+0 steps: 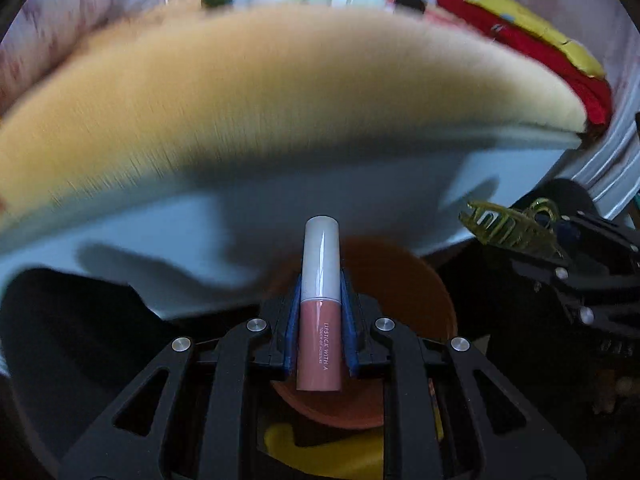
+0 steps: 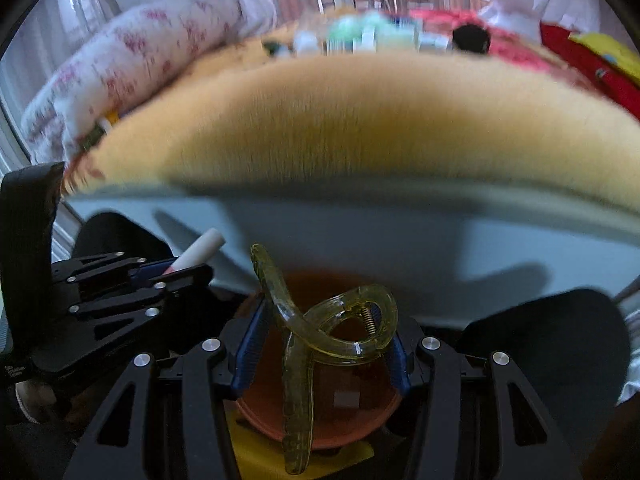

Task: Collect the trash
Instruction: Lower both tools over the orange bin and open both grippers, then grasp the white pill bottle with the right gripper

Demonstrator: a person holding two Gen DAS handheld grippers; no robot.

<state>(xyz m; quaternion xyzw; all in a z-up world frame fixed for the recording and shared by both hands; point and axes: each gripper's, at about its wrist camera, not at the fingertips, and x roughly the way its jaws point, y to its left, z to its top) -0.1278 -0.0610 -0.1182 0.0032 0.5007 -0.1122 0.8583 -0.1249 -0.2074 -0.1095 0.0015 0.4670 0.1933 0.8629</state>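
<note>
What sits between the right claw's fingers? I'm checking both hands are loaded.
A translucent yellow-green hair clip is clamped between the right claw's blue pads, above an orange bowl; the right wrist view shows it.

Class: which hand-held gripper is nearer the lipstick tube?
Left. The left hand-held gripper is clamped on the lipstick tube; the right hand-held gripper, alongside, grips a hair claw clip.

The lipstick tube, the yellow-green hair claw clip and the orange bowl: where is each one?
Lipstick tube (image 1: 320,312), left wrist view: where white cap meets pink body.
Hair claw clip (image 2: 320,332), right wrist view: where its two translucent arms cross.
Orange bowl (image 2: 344,420), right wrist view: bare inner floor, below the clip.
</note>
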